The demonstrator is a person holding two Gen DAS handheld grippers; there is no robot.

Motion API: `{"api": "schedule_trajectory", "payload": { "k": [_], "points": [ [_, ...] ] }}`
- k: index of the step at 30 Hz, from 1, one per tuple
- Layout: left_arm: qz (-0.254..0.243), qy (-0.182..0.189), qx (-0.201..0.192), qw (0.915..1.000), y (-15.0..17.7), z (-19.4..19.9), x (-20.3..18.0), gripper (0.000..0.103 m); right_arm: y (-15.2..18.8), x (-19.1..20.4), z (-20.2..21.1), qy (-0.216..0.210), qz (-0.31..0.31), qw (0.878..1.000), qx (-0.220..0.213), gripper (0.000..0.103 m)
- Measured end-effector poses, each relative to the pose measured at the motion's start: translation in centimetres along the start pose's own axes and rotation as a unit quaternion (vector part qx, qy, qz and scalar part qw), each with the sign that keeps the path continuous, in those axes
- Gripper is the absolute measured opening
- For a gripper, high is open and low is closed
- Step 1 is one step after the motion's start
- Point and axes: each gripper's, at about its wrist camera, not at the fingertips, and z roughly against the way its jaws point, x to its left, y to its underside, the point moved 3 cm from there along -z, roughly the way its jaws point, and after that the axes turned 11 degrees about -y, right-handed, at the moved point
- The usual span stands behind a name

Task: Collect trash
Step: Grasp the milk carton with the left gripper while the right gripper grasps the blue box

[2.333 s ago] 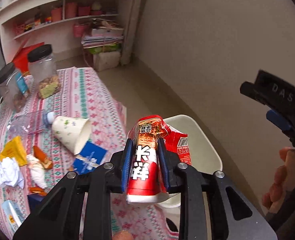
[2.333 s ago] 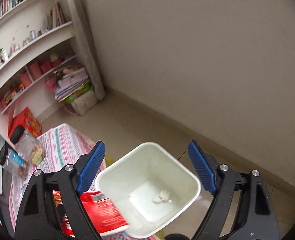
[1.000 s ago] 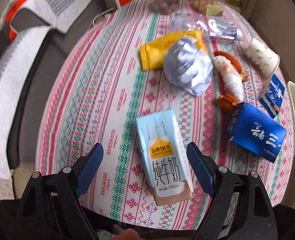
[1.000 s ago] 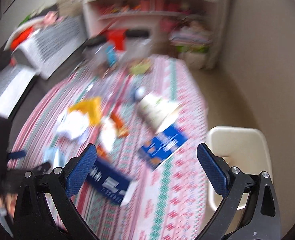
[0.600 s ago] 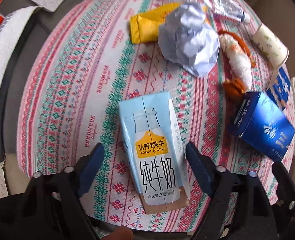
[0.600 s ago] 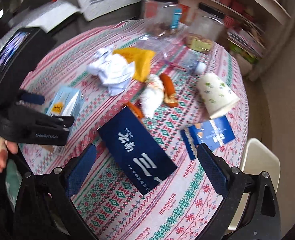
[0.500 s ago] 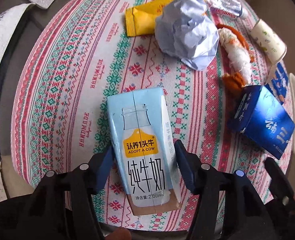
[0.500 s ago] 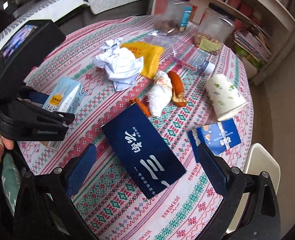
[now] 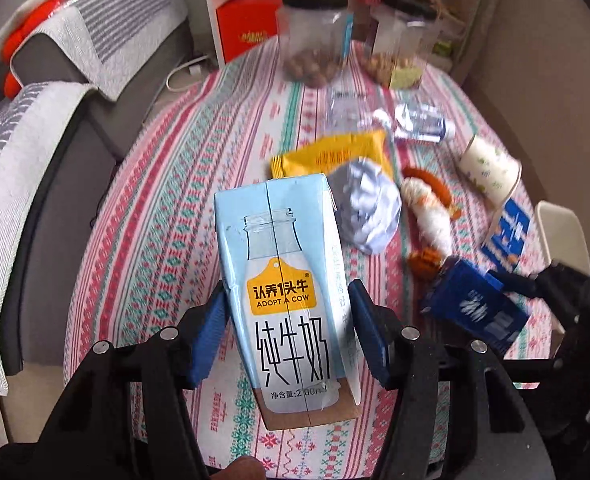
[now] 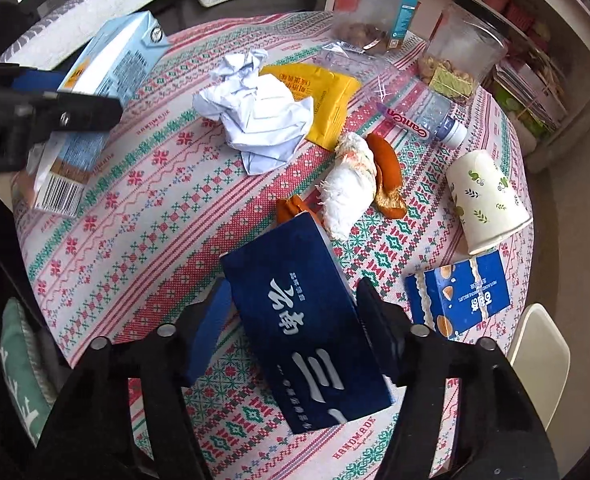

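My left gripper (image 9: 289,328) is shut on a light blue milk carton (image 9: 287,280) and holds it tilted above the patterned tablecloth (image 10: 155,220). The same carton (image 10: 111,68) shows at the upper left of the right wrist view. My right gripper (image 10: 295,328) points down at a dark blue box (image 10: 307,332) near the table's front edge. Its jaws are closing, and the blue pads touch both long sides of the box. In the left wrist view that box (image 9: 475,312) sits at the right, with the right gripper's fingers around it.
Crumpled white paper (image 10: 259,116), a yellow packet (image 10: 327,96), orange peel (image 10: 387,168), a plastic bottle (image 10: 423,116), a paper cup (image 10: 487,200) and a flat blue snack box (image 10: 463,292) lie on the table. Two jars (image 10: 467,52) stand at the back. A white bin (image 10: 539,356) sits past the right edge.
My left gripper closed on the milk carton and lifted it off the cloth. My right gripper dropped over the dark blue box and its jaws narrowed from wide open onto its sides.
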Motion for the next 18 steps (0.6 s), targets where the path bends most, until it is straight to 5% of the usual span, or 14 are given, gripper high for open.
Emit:
{"api": "schedule_trajectory", "payload": {
  "k": [2, 5, 6, 7, 9, 15, 17, 18],
  "points": [
    [0.005, 0.003, -0.016, 0.9999, -0.9, 0.4, 0.4, 0.059, -0.6, -1.0, 1.4, -0.017, -0.026, 0.999, -0.026, 0.013],
    [0.004, 0.001, -0.034, 0.9994, -1.6, 1.1, 0.2, 0.059, -0.9, -2.8, 3.0, 0.004, -0.054, 0.997, -0.053, 0.014],
    [0.005, 0.002, -0.037, 0.9993, -1.8, 1.3, 0.1, 0.059, -0.9, -3.1, 3.2, 0.007, -0.06, 0.997, -0.057, 0.026],
    [0.005, 0.004, -0.039, 0.9992, -1.9, 1.5, 0.1, 0.059, -0.8, -3.5, 3.5, 0.012, -0.069, 0.996, -0.057, 0.062],
    [0.006, 0.006, -0.041, 0.9991, -1.9, 1.7, 0.2, 0.059, -0.4, -3.0, 4.1, 0.016, -0.071, 0.995, -0.068, 0.094],
    [0.002, 0.008, -0.027, 0.9996, -1.4, 0.8, -0.1, 0.059, -0.2, 0.8, -0.1, 0.062, 0.05, 0.997, 0.008, 0.092],
    [0.001, 0.006, -0.024, 0.9997, -1.3, 0.5, -0.1, 0.059, 0.2, 1.7, -1.6, 0.076, 0.078, 0.993, 0.034, 0.081],
    [0.0, 0.006, -0.024, 0.9997, -1.3, 0.4, -0.1, 0.059, 0.3, 1.7, -2.3, 0.077, 0.079, 0.993, 0.048, 0.057]
  ]
}}
